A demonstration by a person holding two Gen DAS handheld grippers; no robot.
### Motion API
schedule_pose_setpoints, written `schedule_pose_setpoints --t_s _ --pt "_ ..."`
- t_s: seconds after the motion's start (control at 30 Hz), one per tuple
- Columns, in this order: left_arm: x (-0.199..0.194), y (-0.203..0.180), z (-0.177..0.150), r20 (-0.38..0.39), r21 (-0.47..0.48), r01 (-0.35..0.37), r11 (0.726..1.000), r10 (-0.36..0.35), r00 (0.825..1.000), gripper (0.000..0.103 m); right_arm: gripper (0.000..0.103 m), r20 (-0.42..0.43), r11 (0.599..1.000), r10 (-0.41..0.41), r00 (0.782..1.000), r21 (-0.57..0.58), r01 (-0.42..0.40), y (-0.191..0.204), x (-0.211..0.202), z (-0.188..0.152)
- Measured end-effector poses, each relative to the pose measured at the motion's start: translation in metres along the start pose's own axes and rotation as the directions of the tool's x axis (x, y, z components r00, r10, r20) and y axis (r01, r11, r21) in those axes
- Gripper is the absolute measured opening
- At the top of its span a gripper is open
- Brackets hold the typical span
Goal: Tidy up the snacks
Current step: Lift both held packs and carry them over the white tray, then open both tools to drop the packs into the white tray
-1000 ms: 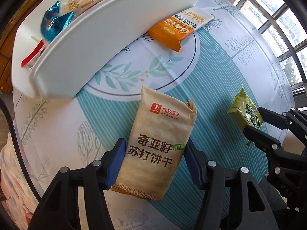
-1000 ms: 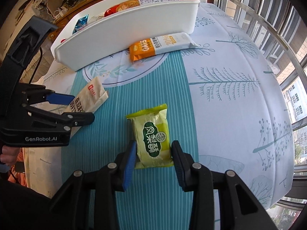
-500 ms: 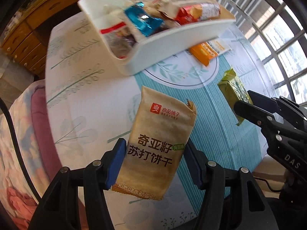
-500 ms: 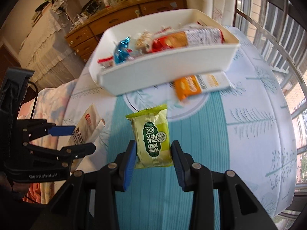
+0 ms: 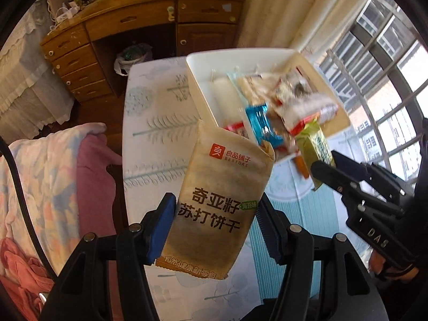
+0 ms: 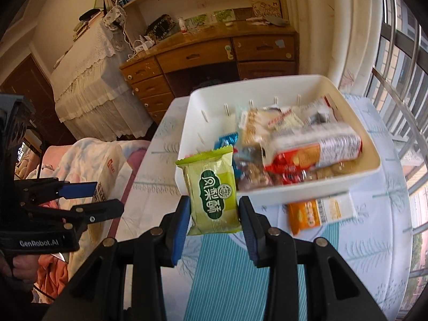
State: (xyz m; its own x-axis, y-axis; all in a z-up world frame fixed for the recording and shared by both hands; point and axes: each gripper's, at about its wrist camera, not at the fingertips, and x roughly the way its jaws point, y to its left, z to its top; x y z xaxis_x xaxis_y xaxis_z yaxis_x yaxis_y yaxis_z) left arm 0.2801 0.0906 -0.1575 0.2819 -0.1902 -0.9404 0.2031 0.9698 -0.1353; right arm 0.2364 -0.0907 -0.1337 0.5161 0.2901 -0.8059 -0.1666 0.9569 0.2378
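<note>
Clearly, left wrist view: the tan cracker packet (image 5: 224, 206) is clamped by the left gripper (image 5: 215, 227) at lower centre.
Long axis: upright, top tilted slightly right toward the white bin (image 5: 203, 91).
Right wrist view: the green pastry packet (image 6: 211, 190) is clamped by the right gripper (image 6: 214, 214) at centre.
Long axis: upright, overlapping the bin's (image 6: 267, 192) near-left corner.
Open room: bare tablecloth (image 6: 374, 254) is seen lower right.

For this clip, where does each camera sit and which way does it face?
Left wrist: on the left gripper, looking steeply down past its tan cracker packet at the white bin; the right gripper shows.
Right wrist: on the right gripper, holding a green pastry packet; the left gripper shows.
Shared: bin, tablecloth, wooden desk.
</note>
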Motion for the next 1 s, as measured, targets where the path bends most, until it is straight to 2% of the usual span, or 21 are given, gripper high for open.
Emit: schedule_pose_setpoints --t_s 0.37,0.53,0.8,0.87,0.93,1.0 --pt "-0.011 0.008 0.085 0.071 -0.048 0.012 0.999 -0.009 0.997 0.059 0.038 0.074 0.999 -0.033 0.997 0.005 0.033 -0.008 -0.003 0.065" --pt "-0.009 -0.006 0.116 0.104 -0.043 0.064 0.997 -0.059 0.993 0.059 0.038 0.070 0.996 -0.061 0.996 0.069 0.056 -0.023 -0.005 0.086" --pt "0.009 -0.024 0.130 0.081 -0.054 0.142 0.988 -0.137 0.987 0.060 0.039 0.047 0.979 -0.107 0.993 0.179 0.097 -0.043 -0.005 0.097" --pt "0.011 -0.024 0.129 0.083 -0.064 0.159 0.985 -0.154 0.985 0.066 0.044 0.037 0.974 -0.120 0.992 0.198 0.110 -0.048 -0.005 0.096" --pt "0.010 -0.021 0.128 0.099 -0.095 0.176 0.980 -0.166 0.981 0.081 0.054 0.029 0.967 -0.142 0.989 0.218 0.132 -0.053 -0.005 0.095" --pt "0.008 -0.016 0.126 0.115 -0.127 0.175 0.976 -0.161 0.980 0.082 0.054 0.027 0.959 -0.150 0.988 0.247 0.138 -0.058 -0.007 0.092"
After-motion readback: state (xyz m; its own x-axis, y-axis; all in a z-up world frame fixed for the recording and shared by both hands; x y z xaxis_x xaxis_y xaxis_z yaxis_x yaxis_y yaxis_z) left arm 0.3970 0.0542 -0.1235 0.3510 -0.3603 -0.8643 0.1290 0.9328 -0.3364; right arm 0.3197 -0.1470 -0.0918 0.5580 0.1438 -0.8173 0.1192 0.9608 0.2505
